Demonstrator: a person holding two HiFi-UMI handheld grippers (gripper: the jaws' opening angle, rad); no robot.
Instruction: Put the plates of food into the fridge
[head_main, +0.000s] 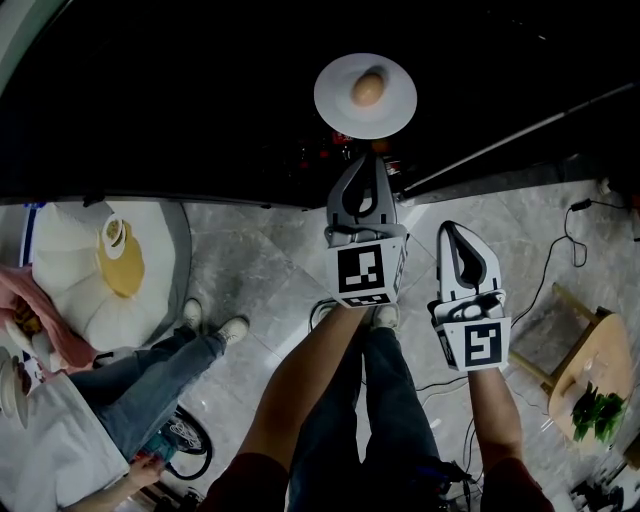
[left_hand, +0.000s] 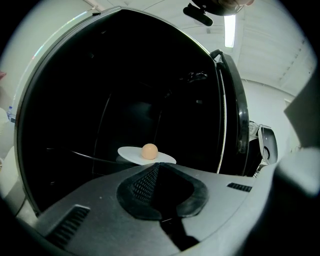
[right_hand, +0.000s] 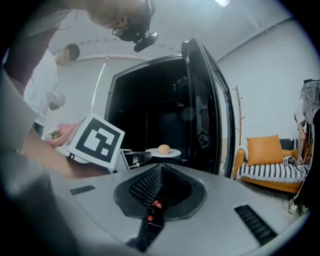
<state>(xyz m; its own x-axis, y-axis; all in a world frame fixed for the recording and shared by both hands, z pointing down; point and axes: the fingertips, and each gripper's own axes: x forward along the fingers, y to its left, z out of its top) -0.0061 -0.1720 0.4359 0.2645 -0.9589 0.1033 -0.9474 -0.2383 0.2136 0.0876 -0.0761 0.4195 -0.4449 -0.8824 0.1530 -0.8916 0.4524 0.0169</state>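
Above the grey marble floor (head_main: 262, 262), the right gripper (head_main: 451, 230) hangs nearest, fingers pressed together on nothing. Just ahead, the left gripper (head_main: 365, 158), also closed and empty, points at a round white plate (head_main: 338, 102) of smooth tan food (head_main: 367, 89). The plate sits inside the dark open fridge (left_hand: 75, 100), whose door (right_hand: 202, 115) stands wide at the right.

Plate (head_main: 335, 100): white, smooth, glossy. Fridge (left_hand: 125, 85): black, glossy. Floor (head_main: 255, 265): polished grey stone-look tile. Left hand-held gripper (left_hand: 154, 166): matt grey plastic, ribbed black pads (left_hand: 142, 182).
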